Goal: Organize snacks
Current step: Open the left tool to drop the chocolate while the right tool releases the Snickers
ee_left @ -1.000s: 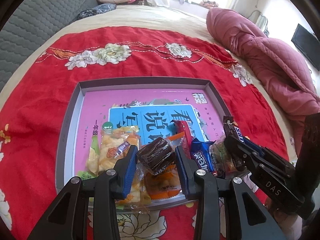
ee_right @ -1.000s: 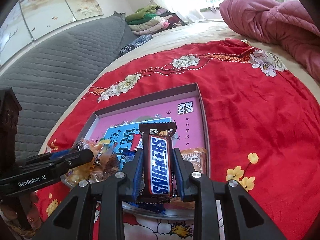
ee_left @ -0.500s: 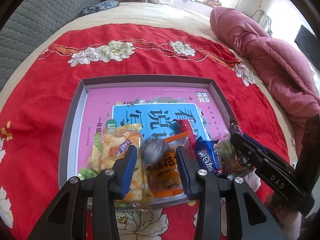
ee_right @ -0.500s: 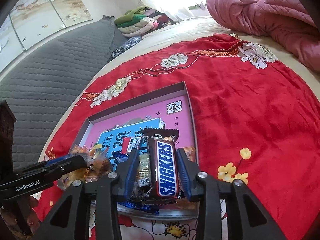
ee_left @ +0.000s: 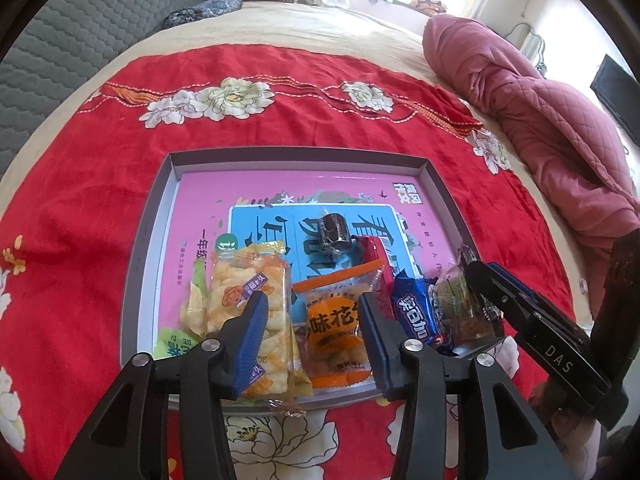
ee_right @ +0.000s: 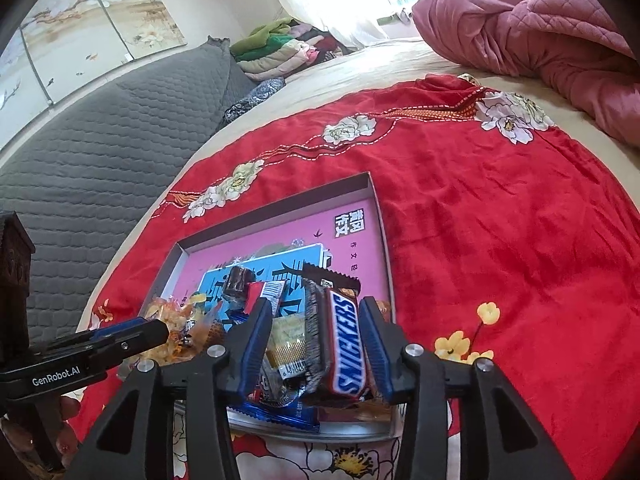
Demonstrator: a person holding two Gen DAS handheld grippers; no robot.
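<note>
A grey tray (ee_left: 148, 240) with a pink liner lies on the red cloth and holds several snacks. A dark wrapped cake (ee_left: 334, 233) lies on the liner, apart from the pile. My left gripper (ee_left: 312, 328) is open and empty above an orange packet (ee_left: 334, 320) and a yellow crisp bag (ee_left: 248, 292). My right gripper (ee_right: 316, 340) is open over the tray's near right corner. A Snickers bar (ee_right: 346, 348) lies between its fingers on other wrappers. The tray (ee_right: 382, 248) and the dark cake (ee_right: 236, 282) also show in the right wrist view.
The red flowered cloth (ee_left: 80, 184) covers a bed. A pink quilt (ee_left: 540, 120) lies at the right, a grey quilted headboard (ee_right: 100, 140) at the left, folded clothes (ee_right: 276, 48) at the back. A blue biscuit pack (ee_left: 416, 312) lies by the right gripper.
My left gripper opened and dropped the dark cake, which now lies farther back on the liner. My right gripper opened and the Snickers bar settled onto the pile.
</note>
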